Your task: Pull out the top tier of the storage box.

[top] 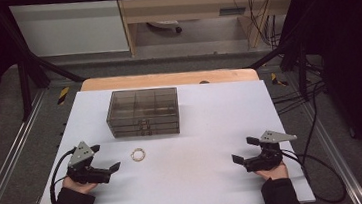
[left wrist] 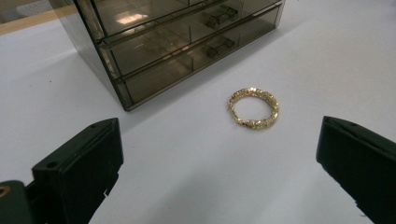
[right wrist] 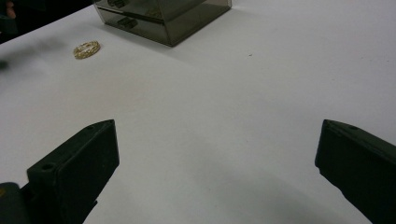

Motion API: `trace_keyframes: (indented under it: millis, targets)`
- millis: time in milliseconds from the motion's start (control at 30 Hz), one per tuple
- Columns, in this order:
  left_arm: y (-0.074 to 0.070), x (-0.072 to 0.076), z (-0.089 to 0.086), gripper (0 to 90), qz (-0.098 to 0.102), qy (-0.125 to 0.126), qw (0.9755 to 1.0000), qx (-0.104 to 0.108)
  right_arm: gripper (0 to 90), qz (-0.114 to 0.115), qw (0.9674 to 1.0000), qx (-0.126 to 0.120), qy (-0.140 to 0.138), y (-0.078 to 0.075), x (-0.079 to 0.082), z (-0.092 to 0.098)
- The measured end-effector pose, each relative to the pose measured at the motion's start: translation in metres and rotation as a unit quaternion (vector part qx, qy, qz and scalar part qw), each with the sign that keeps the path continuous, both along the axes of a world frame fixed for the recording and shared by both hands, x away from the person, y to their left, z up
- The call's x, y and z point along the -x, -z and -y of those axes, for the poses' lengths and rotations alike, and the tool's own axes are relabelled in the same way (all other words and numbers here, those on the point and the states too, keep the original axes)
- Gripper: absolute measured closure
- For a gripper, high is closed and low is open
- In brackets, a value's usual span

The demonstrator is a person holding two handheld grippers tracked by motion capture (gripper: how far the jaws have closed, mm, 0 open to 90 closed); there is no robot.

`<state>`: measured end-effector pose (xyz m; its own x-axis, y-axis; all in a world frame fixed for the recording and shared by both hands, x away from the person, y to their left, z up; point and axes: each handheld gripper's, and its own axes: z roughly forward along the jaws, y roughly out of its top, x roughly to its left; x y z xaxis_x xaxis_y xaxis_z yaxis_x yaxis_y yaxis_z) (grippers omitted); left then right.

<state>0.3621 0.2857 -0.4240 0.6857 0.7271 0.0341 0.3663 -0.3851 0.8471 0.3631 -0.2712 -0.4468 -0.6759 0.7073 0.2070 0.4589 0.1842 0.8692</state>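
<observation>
A gold ring-shaped bracelet lies flat on the white table, just in front of a smoky see-through drawer box. The box has stacked drawers with small handles, all pushed in. My left gripper rests at the table's left, open, a short way left of the bracelet. In the left gripper view the bracelet lies ahead of the open left gripper, with the box behind it. My right gripper stands open at the right, far from the bracelet and the box.
The table's wooden back edge shows behind the box. Black frame bars and cables run along both sides of the table. Bare white surface lies between the two grippers.
</observation>
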Motion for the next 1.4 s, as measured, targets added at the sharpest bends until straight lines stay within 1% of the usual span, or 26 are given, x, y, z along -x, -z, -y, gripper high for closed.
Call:
trace_keyframes:
  millis: [67,133,167,200,233,267,333,400,467,500,600,667,700,767,800,867,900,933,967,1000,1133,1167,1300,1333,1367,1400]
  targets:
    - [-0.002,0.0,0.002,0.3,0.004,0.002,1.0,-0.009,0.5,0.0,1.0,0.001,0.0,0.0,0.0,0.0]
    - [-0.002,0.0,0.003,0.4,0.005,0.003,0.9999,-0.01,0.5,-0.001,1.0,0.002,0.0,0.0,0.0,0.0]
    - [-0.004,0.001,0.004,0.4,0.01,0.004,0.9998,-0.015,0.5,-0.001,1.0,0.002,0.0,0.0,0.0,0.0]
    - [-0.004,0.001,0.004,0.5,0.01,0.004,0.9998,-0.015,0.5,-0.001,1.0,0.002,0.0,0.0,0.0,0.0]
    - [-0.005,0.002,0.005,0.7,0.014,0.005,0.9997,-0.021,0.5,-0.001,1.0,0.003,-0.001,0.0,0.0,0.0]
    - [-0.005,0.002,0.005,0.7,0.014,0.005,0.9997,-0.021,0.5,-0.001,1.0,0.003,-0.001,0.0,0.0,0.0]
    - [-0.007,0.002,0.006,0.7,0.021,0.006,0.9993,-0.03,0.5,-0.001,1.0,0.003,-0.001,0.001,0.0,0.0]
    - [-0.008,0.002,0.007,0.7,0.022,0.008,0.9992,-0.033,0.5,-0.001,1.0,0.004,-0.001,0.001,0.0,0.0]
    - [-0.009,0.003,0.008,0.7,0.028,0.011,0.9986,-0.042,0.5,-0.001,1.0,0.004,0.0,0.001,0.0,0.0]
    - [-0.011,0.003,0.009,1.3,0.034,0.013,0.998,-0.051,0.5,-0.001,1.0,0.003,0.0,0.001,0.0,0.0]
    - [-0.012,0.004,0.01,1.9,0.037,0.016,0.9975,-0.057,0.5,-0.002,1.0,0.004,-0.001,0.001,0.0,-0.001]
    - [-0.014,0.005,0.013,2.1,0.046,0.023,0.996,-0.073,0.5,-0.004,1.0,0.004,0.0,0.001,0.0,-0.001]
    - [-0.014,0.005,0.013,2.1,0.046,0.023,0.996,-0.073,0.5,-0.004,1.0,0.005,-0.001,0.001,0.0,-0.001]
    - [-0.015,0.006,0.016,2.1,0.053,0.027,0.9948,-0.082,0.5,-0.005,1.0,0.006,-0.001,0.001,0.0,-0.001]
    - [-0.015,0.006,0.016,2.1,0.053,0.027,0.9948,-0.082,0.5,-0.005,1.0,0.006,-0.001,0.001,0.0,-0.001]
    - [-0.016,0.005,0.018,2.4,0.056,0.031,0.9936,-0.093,0.5,-0.004,1.0,0.007,-0.001,0.001,0.0,-0.001]
    - [-0.017,0.005,0.02,2.4,0.063,0.031,0.9922,-0.103,0.5,-0.005,1.0,0.007,0.0,0.001,0.0,-0.001]
    - [-0.017,0.005,0.02,2.5,0.063,0.031,0.9922,-0.103,0.5,-0.005,1.0,0.007,0.0,0.001,0.0,-0.001]
    - [-0.018,0.005,0.021,2.5,0.069,0.033,0.991,-0.11,0.5,-0.004,1.0,0.007,0.0,0.001,0.0,-0.001]
    - [-0.018,0.005,0.021,2.8,0.069,0.033,0.991,-0.11,0.5,-0.004,1.0,0.007,0.0,0.001,0.0,-0.001]
    - [-0.019,0.004,0.028,2.8,0.082,0.035,0.9868,-0.135,0.5,-0.004,1.0,0.007,0.001,0.001,0.0,-0.001]
    - [-0.019,0.004,0.028,2.8,0.082,0.035,0.9868,-0.135,0.5,-0.004,1.0,0.007,0.001,0.001,0.0,-0.001]
    - [-0.02,0.004,0.036,2.9,0.099,0.04,0.9816,-0.158,0.5,-0.003,1.0,0.007,0.001,0.001,0.0,-0.001]
    - [-0.02,0.004,0.036,2.9,0.099,0.04,0.9816,-0.158,0.5,-0.003,1.0,0.007,0.001,0.001,0.0,-0.001]
    - [-0.02,0.003,0.039,2.8,0.104,0.042,0.9798,-0.165,0.5,-0.003,1.0,0.008,0.001,0.001,0.0,-0.001]
    - [-0.02,0.003,0.039,2.9,0.104,0.042,0.9798,-0.165,0.5,-0.003,1.0,0.008,0.001,0.001,0.0,-0.001]
